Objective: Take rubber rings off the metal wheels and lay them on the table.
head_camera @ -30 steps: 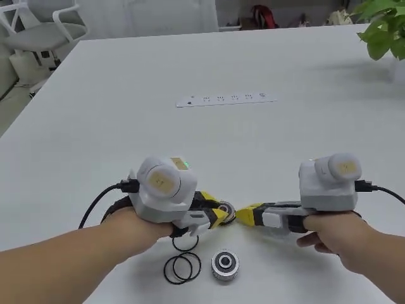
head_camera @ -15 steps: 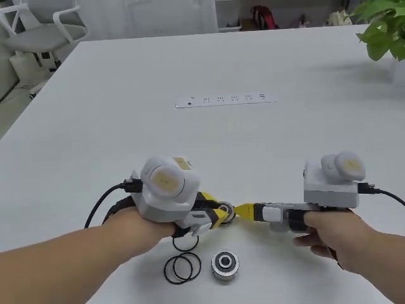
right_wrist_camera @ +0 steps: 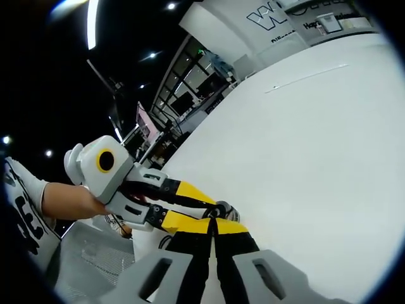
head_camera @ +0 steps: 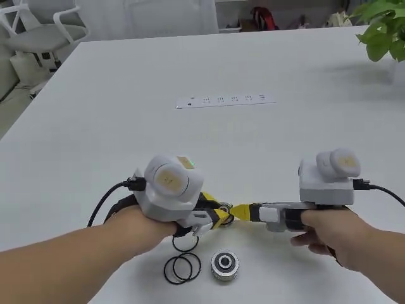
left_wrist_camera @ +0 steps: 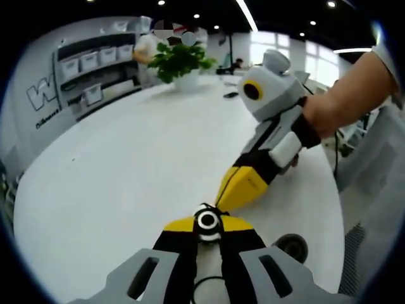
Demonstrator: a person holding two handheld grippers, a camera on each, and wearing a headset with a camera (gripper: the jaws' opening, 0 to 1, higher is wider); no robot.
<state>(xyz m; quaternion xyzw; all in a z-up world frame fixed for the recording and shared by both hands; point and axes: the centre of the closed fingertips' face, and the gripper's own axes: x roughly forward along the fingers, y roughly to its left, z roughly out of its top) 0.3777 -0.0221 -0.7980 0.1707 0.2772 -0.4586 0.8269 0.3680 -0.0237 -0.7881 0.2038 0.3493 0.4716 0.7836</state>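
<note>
My left gripper (head_camera: 219, 216) (left_wrist_camera: 207, 229) is shut on a small metal wheel (head_camera: 226, 214) (left_wrist_camera: 207, 219) (right_wrist_camera: 224, 209), held just above the table. My right gripper (head_camera: 235, 211) (right_wrist_camera: 214, 223) comes in from the right with its yellow jaws shut, and their tip touches that wheel's edge. Whether a ring is pinched there I cannot tell. A second metal wheel (head_camera: 224, 264) (left_wrist_camera: 292, 246) with a dark rubber ring lies flat on the table near me. Two loose black rings (head_camera: 182, 267) overlap to its left, and another ring (head_camera: 185, 241) lies partly under the left gripper.
The white table (head_camera: 209, 145) stretches far ahead. A flush power strip (head_camera: 226, 99) sits in its middle. A green plant (head_camera: 383, 28) stands at the far right corner, and a white chair (head_camera: 38, 31) at the far left. Cables trail from both grippers.
My right gripper has slid left until its tip meets the wheel in the left gripper. The left gripper has shifted slightly right. The rings and the second wheel have stayed put.
</note>
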